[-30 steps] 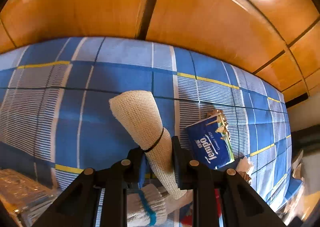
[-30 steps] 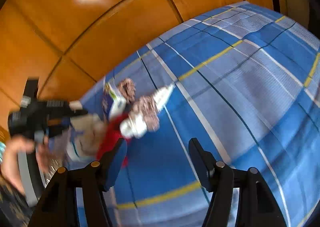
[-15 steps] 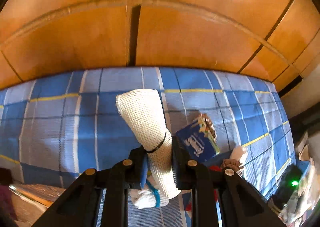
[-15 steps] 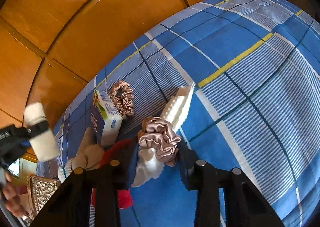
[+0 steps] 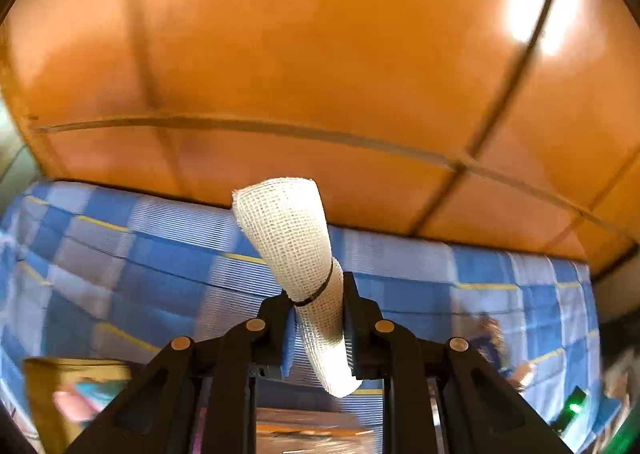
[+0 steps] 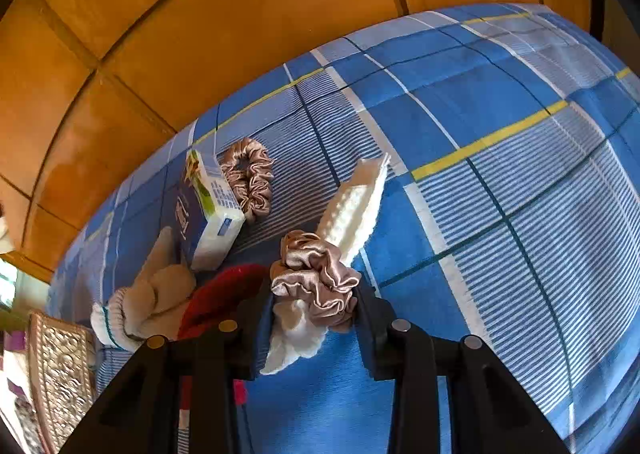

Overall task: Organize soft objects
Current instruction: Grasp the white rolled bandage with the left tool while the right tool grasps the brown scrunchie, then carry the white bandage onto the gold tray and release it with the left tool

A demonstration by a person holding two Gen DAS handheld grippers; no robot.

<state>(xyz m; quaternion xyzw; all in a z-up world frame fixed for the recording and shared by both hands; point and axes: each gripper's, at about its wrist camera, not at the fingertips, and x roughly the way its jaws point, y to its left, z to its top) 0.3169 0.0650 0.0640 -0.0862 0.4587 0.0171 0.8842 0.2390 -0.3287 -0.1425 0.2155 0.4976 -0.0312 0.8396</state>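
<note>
Holding now: the left gripper (image 5: 316, 328) is pinching a white mesh roll (image 5: 298, 254) across its lower half, just below the black band; the right gripper (image 6: 314, 312) has its jaws pressed onto a pink scrunchie (image 6: 316, 278), having just been closing on it.
Where the soft things are: the roll is in the air in front of a wooden wall (image 5: 320, 54), above the blue checked bedspread (image 5: 160, 254); the scrunchie lies on a white knitted strip (image 6: 352, 210) on that same bedspread.
Nearby pile: a second scrunchie (image 6: 248, 178), a tissue pack (image 6: 208, 210), a beige glove (image 6: 152, 294) and a red cloth (image 6: 224, 290) crowd just beside the right gripper.
Risk, right side: the scrunchie sits on the knitted strip, so a lift may drag the strip up too, if the pads caught both layers; I cannot tell whether they did.
Risk, grip: satin is slippery and squashy, so a shallow pinch could let it slide out.
Risk, left side: the roll leans out past the pads and is held off-centre, so a quick swing could twist it loose; this view is blurred.
Pose, left: tilted downward, fingers aimed over the bed toward the wall.
Pose, right: angled steeply down at the bedspread, low over the pile.
</note>
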